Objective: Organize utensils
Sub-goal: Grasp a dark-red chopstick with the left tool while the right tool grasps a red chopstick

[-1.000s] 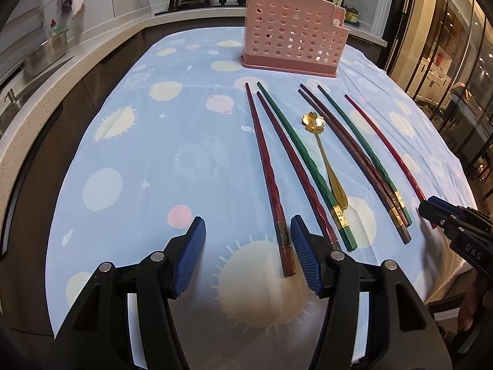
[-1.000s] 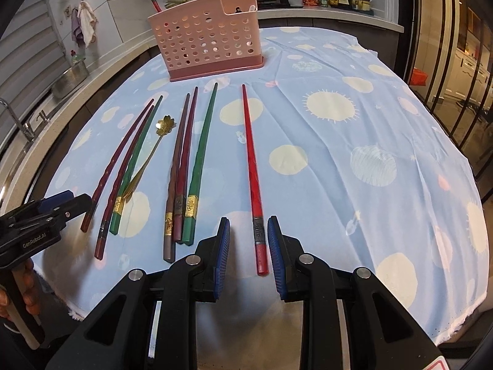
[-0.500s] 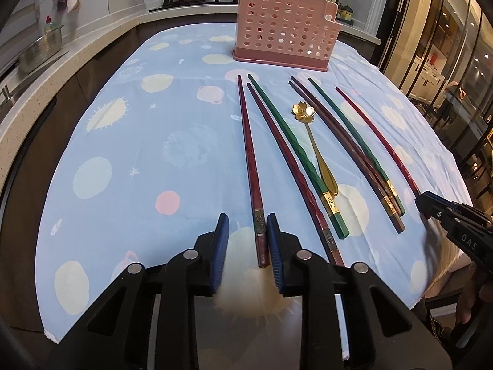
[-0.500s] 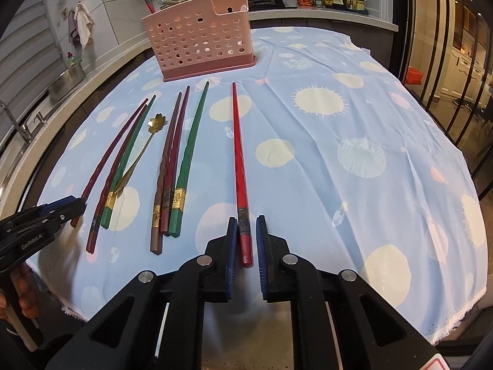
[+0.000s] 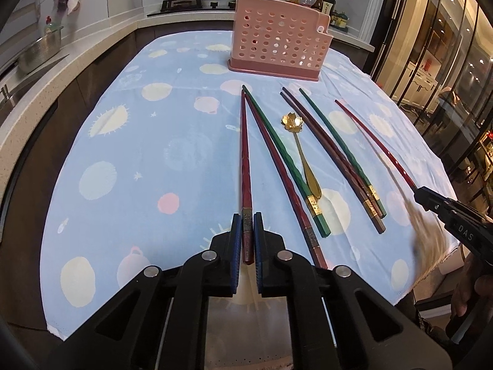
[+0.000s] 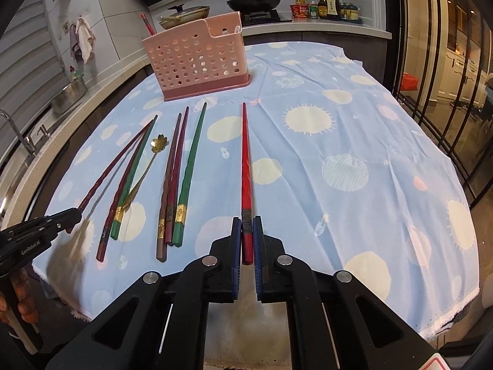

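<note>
**Chopsticks pinched at the thick end, one in each tool**

Chopsticks are what we have in hand. Our left tool (image 5: 247, 234) is closing on the butt of a dark red chopstick (image 5: 245, 160), its blue pads (image 5: 236, 240) already pressing on either side of the banded end. Our right tool (image 6: 247, 237) is pressed together on a bright red chopstick (image 6: 245, 166) at the same spot, just behind its dark band.

We judge these sticks light, stiff and smooth-lacquered, so they could swivel or slip in a narrow pinch. Holding the thick, square-ish end gives the pads the most surface, but the long tapered tip will swing widely with any wrist turn, and we should lift slowly.

Both sticks lie flat on the blue tablecloth (image 6: 339, 141) over the tabletop, tips toward the pink utensil holder (image 5: 280, 46) at the far side. Between our two tools lie the rest: green and brown-red chopsticks (image 6: 175, 178) in loose pairs and a gold flower-headed spoon (image 5: 303, 157). The spoon looks thin and light; its slim neck is the place we would take it.
</note>
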